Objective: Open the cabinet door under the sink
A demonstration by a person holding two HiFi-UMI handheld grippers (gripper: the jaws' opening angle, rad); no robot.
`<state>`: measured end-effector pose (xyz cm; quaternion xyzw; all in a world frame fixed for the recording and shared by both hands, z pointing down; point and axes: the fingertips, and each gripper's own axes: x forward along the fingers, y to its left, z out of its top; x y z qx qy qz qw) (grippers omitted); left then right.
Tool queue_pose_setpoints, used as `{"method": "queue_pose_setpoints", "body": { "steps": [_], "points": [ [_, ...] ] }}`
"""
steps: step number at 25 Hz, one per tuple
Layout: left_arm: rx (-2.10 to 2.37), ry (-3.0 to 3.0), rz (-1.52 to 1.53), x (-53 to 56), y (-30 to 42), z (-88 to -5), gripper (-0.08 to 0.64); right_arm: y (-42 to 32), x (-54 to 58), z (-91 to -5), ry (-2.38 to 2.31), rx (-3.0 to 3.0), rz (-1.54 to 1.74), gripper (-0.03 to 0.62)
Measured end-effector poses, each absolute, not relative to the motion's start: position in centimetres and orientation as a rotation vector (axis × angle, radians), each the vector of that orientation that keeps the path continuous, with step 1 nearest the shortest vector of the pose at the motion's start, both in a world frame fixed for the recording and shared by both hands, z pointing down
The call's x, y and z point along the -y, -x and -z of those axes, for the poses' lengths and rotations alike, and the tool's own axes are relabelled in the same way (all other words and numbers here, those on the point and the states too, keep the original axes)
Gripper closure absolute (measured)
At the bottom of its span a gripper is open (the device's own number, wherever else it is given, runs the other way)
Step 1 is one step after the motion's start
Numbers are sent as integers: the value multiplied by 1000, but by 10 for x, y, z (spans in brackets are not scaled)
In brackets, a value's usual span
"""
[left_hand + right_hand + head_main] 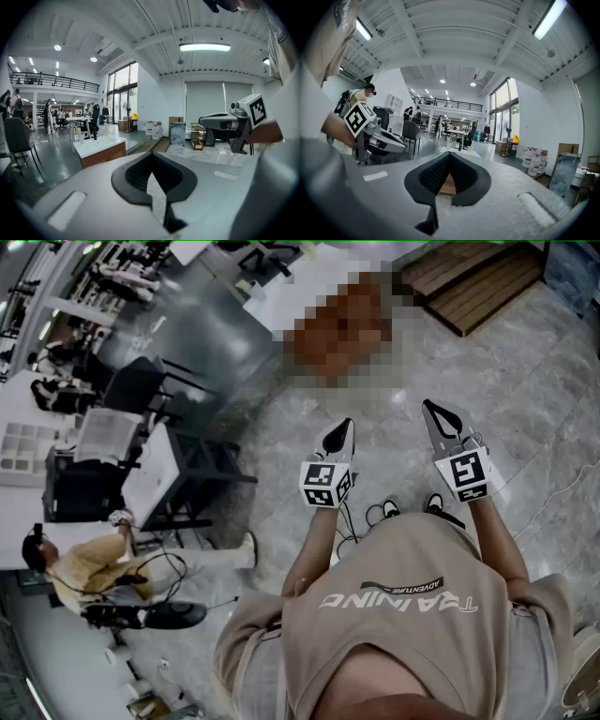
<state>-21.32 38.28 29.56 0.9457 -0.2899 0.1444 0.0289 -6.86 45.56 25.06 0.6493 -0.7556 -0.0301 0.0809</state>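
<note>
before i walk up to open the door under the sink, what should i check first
1. Left gripper free: ok, its jaws are together with nothing between them.
2. Right gripper free: ok, its jaws are together with nothing between them.
3. Jaws open for a handle: not ok, both pairs are together.
4. Sink cabinet in sight: ok, it stands ahead and to the left in the left gripper view.
5. Cabinet within reach: not ok, open floor lies between it and the grippers.
6. Door handle located: cannot tell, the cabinet front is too small to make out.
</note>
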Motion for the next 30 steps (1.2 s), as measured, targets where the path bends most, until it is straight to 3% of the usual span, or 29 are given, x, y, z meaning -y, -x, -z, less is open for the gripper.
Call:
{"method": "queue_pose_setpoints", "body": {
  "steps": [30],
  "points": [
    [839, -2796, -548, -356, 148, -353, 543, 0, -417, -313, -1859, 2269, -72, 591]
  ]
}}
